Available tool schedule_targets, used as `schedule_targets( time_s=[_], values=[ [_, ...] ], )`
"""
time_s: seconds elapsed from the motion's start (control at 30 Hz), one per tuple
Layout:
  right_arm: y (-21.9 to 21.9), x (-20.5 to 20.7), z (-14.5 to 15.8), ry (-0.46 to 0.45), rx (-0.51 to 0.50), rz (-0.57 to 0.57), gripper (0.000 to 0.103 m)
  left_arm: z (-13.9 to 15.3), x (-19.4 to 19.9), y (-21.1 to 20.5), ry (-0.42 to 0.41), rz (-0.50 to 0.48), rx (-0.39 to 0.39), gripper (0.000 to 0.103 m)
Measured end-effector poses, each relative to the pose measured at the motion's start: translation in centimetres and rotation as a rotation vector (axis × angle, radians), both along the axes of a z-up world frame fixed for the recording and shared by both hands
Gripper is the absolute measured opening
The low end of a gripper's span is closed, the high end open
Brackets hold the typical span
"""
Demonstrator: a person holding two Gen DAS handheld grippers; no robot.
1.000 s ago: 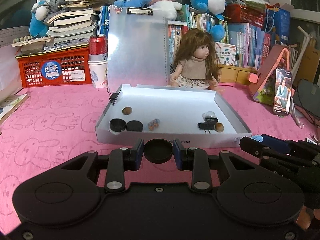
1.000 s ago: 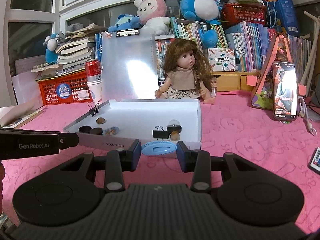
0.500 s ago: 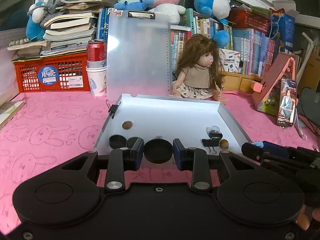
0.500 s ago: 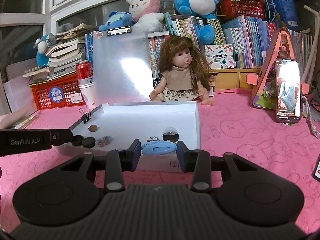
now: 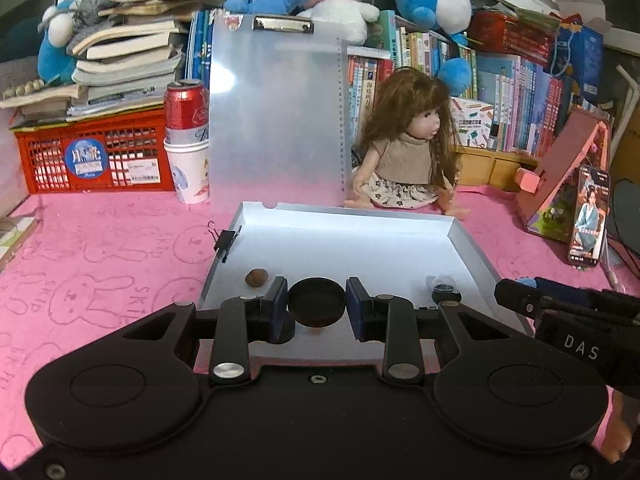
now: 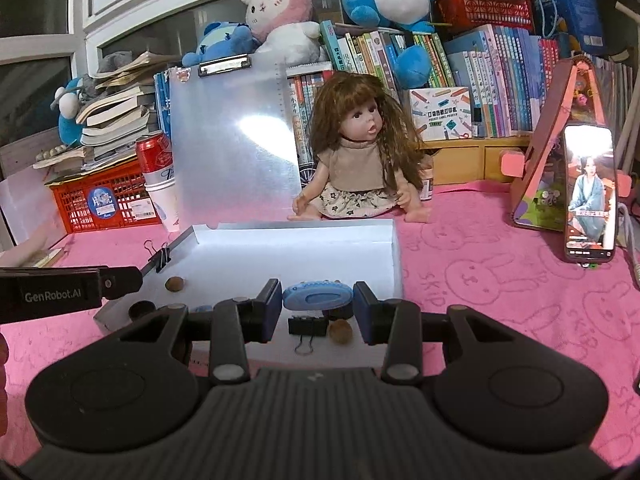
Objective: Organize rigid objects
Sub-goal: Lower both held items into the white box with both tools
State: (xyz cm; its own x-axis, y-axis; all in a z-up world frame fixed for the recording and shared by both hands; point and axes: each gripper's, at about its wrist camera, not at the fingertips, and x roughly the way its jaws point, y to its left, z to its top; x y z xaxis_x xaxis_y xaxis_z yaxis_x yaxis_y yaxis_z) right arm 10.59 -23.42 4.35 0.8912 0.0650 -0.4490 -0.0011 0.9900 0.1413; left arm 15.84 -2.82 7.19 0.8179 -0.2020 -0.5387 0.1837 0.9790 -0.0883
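A shallow white tray point(image 5: 460, 236) point(image 6: 396, 248) lies on the pink cloth. My left gripper point(image 5: 317, 304) is shut on a round black cap point(image 5: 317, 301) and holds it above the tray's near left part. My right gripper point(image 6: 317, 300) is shut on a flat blue oval object point(image 6: 317, 297) above the tray's near right part. In the tray lie a brown nut point(image 5: 256, 277) point(image 6: 175, 283), a black binder clip point(image 6: 308, 326), a second nut point(image 6: 341, 331), a black cap point(image 6: 141, 309) and a small clear-topped item point(image 5: 442, 285).
A binder clip point(image 5: 225, 240) grips the tray's left rim. Behind stand a clipboard point(image 5: 276, 120), a doll point(image 5: 408, 152), a can on paper cups point(image 5: 186, 140), a red basket point(image 5: 92, 156) and books. A phone on a pink stand point(image 6: 588, 196) is at right.
Both grippers have moved forward and up over the tray with their objects still held. The tray's near wall has dropped out of sight below the fingers.
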Motion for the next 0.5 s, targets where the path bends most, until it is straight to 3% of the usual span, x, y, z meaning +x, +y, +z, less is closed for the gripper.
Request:
schedule_targets(
  time_s=[0.3, 0.5],
  values=[
    [-0.7, 2.2, 0.4, 0.040, 0.016, -0.007, 0.045, -0.6, 2.5, -0.2, 0.072, 0.010, -0.013, 0.030],
    [-1.1, 3.5, 0.5, 0.051, 0.033, -0.015, 0.045, -0.7, 3.9, -0.5, 0.079, 0.022, -0.004, 0.030]
  ],
)
